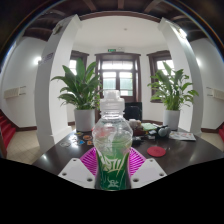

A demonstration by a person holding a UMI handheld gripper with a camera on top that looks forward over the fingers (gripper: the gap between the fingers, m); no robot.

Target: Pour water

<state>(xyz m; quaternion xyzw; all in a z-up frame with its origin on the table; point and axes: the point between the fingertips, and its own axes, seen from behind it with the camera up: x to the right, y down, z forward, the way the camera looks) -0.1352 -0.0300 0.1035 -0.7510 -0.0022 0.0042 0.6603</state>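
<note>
Gripping a capped plastic bottle [112,140] with a green label, the tongs [112,165] are clamped on it, upright between the pads above the dark surface [60,152]. Pouring seems not yet begun; no receiving vessel shows clearly.

The tongs [112,163] are clamping a clear plastic bottle [112,140] with a white cap and green label, both pink pads [91,160] pressing on its sides, holding it upright over a dark round worktop [60,150]. Beyond it, two big potted plants [80,95] are flanking a doorway, and some small clutter, including a red thing [156,151], is sitting on the worktop's far side.
</note>
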